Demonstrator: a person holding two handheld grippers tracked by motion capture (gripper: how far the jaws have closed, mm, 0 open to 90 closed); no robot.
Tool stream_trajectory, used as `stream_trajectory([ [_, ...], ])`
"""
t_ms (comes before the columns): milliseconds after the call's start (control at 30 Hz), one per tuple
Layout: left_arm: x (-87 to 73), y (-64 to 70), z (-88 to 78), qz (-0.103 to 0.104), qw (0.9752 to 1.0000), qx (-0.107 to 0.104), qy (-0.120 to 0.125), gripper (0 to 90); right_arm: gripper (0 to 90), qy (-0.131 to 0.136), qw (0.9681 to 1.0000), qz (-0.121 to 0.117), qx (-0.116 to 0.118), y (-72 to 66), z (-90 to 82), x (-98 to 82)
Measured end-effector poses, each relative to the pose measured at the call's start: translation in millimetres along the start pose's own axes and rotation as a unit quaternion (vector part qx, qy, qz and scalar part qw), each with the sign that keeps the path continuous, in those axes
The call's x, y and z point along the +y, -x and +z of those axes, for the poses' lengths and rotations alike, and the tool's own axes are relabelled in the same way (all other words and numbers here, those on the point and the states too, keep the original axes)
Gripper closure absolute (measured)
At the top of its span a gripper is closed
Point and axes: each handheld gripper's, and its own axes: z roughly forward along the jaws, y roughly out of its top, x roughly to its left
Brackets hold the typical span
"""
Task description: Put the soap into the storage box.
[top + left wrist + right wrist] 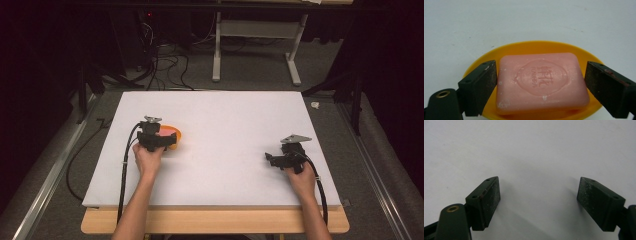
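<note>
One pink soap bar (541, 81) lies flat in orange dish (544, 46), left side of white table (225, 115). Left gripper (541, 82) straddles bar, jaws wide, one each side; left pad near touching, right pad apart, likely lined up for squeeze. Right gripper (537, 202) wide open, empty, hovering over bare table at right, probably waiting.

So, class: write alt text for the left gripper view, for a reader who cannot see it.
A pink bar of soap with a stamped round emblem lies in a yellow-orange soap dish on a white table. The left gripper is open, its two black fingers flanking the bar; a narrow gap shows at the right one, and contact at the left is unclear.
</note>
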Motion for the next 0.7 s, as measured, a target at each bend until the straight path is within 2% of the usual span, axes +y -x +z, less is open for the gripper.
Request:
stream_trajectory([
  [433, 4.7, 2.7, -21.5, 0.001, 0.9991, -0.018, 0.037, 13.1, 19.6, 0.000, 1.0000, -0.001, 0.000, 0.1, 0.0, 0.0],
  [700, 4.8, 9.2, -30.0, 0.010, 0.9982, -0.036, 0.047, 13.6, 19.6, 0.000, 1.0000, -0.001, 0.000, 0.1, 0.0, -0.1],
])
